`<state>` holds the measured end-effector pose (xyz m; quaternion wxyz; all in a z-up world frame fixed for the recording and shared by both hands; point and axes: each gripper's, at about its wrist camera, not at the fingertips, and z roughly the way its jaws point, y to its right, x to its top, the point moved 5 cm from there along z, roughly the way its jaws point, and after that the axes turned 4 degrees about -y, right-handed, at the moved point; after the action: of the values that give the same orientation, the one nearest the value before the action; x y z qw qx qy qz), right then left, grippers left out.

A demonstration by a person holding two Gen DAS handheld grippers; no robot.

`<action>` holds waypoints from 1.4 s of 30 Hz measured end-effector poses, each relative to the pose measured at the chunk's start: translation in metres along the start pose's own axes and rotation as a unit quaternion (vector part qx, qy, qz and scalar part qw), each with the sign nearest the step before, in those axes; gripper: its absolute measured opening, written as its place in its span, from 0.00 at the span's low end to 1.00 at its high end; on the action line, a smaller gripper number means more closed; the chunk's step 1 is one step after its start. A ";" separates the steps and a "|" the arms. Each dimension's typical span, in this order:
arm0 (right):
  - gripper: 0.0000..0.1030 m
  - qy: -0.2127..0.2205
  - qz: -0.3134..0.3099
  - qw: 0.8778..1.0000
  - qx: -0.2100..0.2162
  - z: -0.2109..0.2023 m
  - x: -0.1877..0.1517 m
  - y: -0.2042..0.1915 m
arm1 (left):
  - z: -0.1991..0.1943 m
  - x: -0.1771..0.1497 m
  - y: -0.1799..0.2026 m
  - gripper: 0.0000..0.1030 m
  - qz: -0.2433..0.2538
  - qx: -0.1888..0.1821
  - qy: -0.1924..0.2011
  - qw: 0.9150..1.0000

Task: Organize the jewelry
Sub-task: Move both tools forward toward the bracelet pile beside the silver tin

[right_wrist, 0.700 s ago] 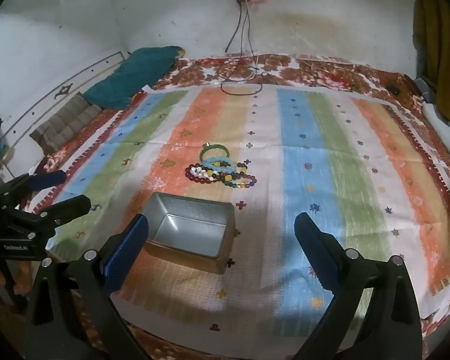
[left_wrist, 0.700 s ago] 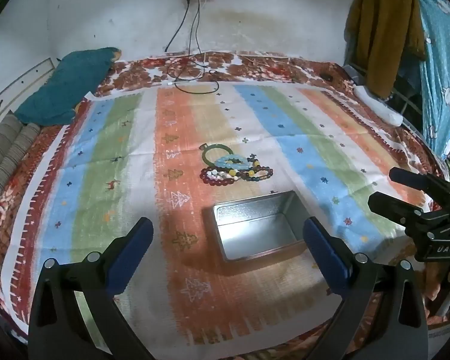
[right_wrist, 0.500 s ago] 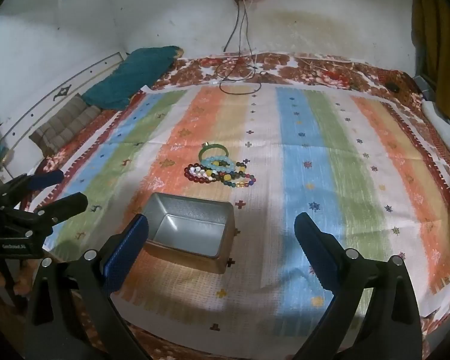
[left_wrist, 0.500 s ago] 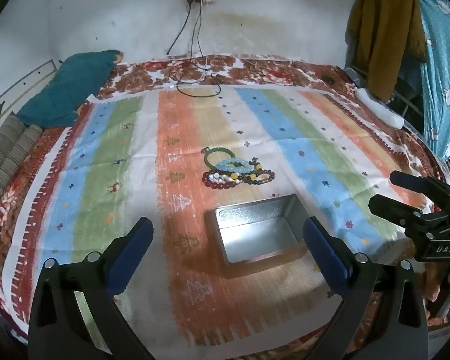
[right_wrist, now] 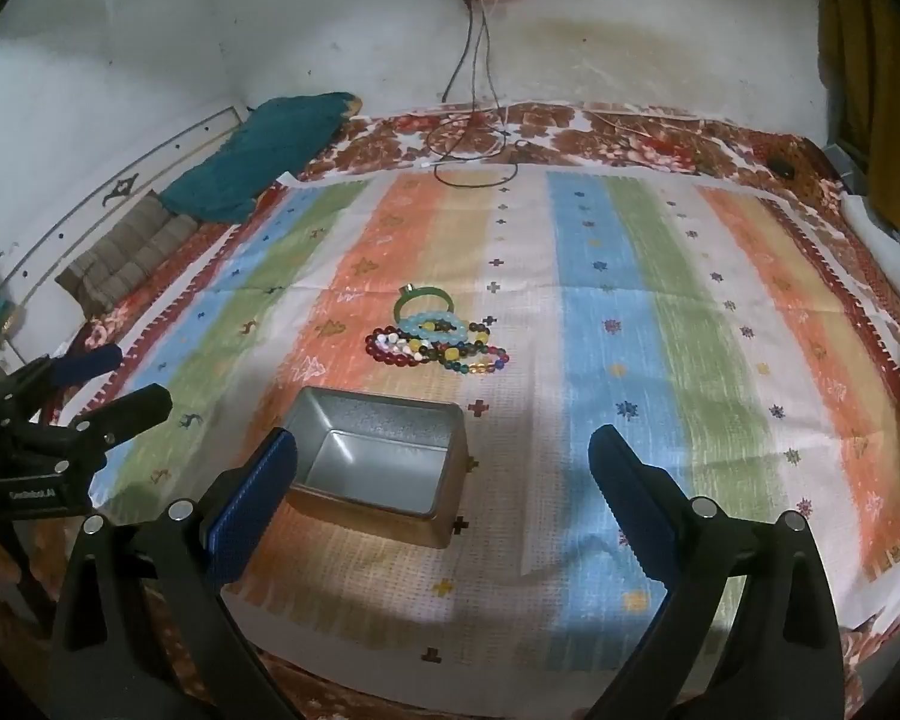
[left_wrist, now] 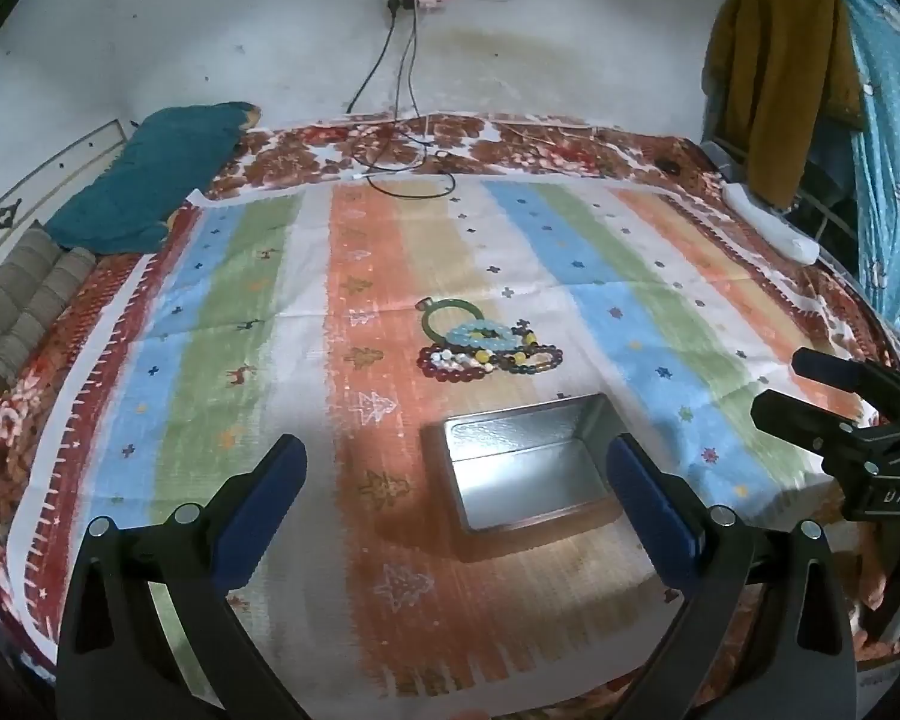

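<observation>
A pile of bead bracelets (left_wrist: 489, 351) with a green bangle (left_wrist: 444, 315) lies on the striped cloth; it also shows in the right wrist view (right_wrist: 435, 345). An open, empty metal tin (left_wrist: 525, 468) stands just in front of the pile, also in the right wrist view (right_wrist: 378, 456). My left gripper (left_wrist: 456, 498) is open and empty, held above the cloth near the tin. My right gripper (right_wrist: 444, 498) is open and empty, with the tin by its left finger (right_wrist: 252, 498). Each gripper shows at the edge of the other's view.
The striped cloth (left_wrist: 240, 360) covers a bed with a floral sheet. A teal pillow (left_wrist: 150, 180) and folded blanket (left_wrist: 24, 300) lie at the back left. Cables (left_wrist: 402, 162) hang from a wall socket. Clothes (left_wrist: 780, 72) hang at the right.
Both views have shifted slightly; the jewelry and tin sit a little lower in the left wrist view. Both grippers stay open and empty.
</observation>
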<state>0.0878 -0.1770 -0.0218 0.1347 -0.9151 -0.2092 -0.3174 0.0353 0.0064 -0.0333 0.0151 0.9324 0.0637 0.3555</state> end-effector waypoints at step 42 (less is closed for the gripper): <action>0.96 -0.028 -0.005 0.999 -0.021 0.016 0.001 -0.002 | 0.007 0.003 -0.003 0.95 -0.007 0.018 -0.019 1.000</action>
<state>0.0956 -0.1689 -0.0331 0.1075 -0.9252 -0.2110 -0.2965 0.0414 0.0101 -0.0371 0.0018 0.9387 0.0760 0.3364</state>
